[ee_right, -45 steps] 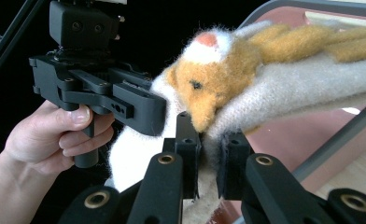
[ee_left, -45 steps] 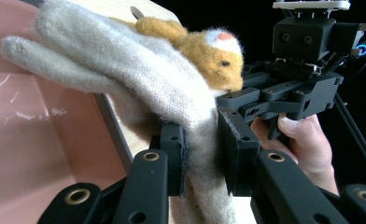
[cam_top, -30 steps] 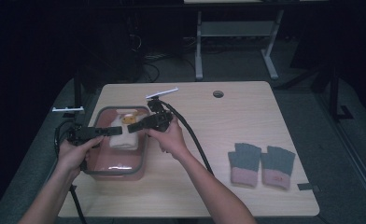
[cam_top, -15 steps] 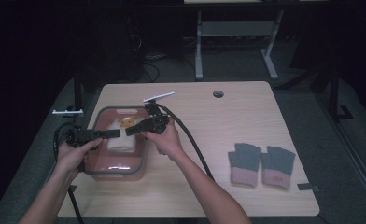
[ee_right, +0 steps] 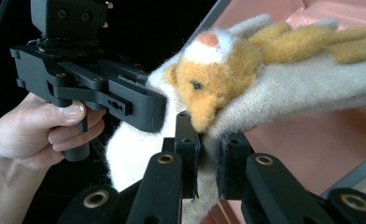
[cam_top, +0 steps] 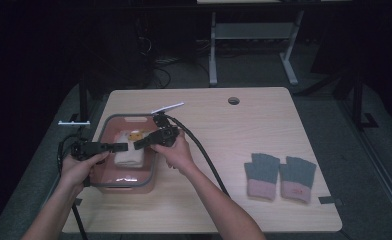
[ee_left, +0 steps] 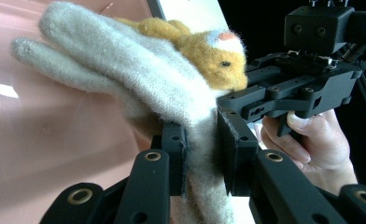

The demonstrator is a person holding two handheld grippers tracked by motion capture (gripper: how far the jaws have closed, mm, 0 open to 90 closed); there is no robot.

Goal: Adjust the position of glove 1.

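Observation:
A cream knitted glove (cam_top: 129,156) with an orange animal face on it hangs over a pink bin (cam_top: 125,116) with a grey rim at the table's left. My left gripper (cam_top: 120,147) is shut on the glove's left side and my right gripper (cam_top: 137,143) on its right side. In the left gripper view the jaws pinch the glove's cuff (ee_left: 202,158), the fingers of the glove (ee_left: 139,79) spread above, and the right gripper (ee_left: 288,93) is just beyond. In the right gripper view the jaws clamp the cuff (ee_right: 210,154) under the animal face (ee_right: 209,74).
A pair of grey gloves with pink cuffs (cam_top: 279,176) lies flat at the table's right. A thin pale strip (cam_top: 167,107) rests behind the bin. A round cable hole (cam_top: 233,100) is near the far edge. Black cables trail from both grippers.
Both grippers, still holding the glove between them, have drifted slightly left and toward the person, over the middle of the bin.

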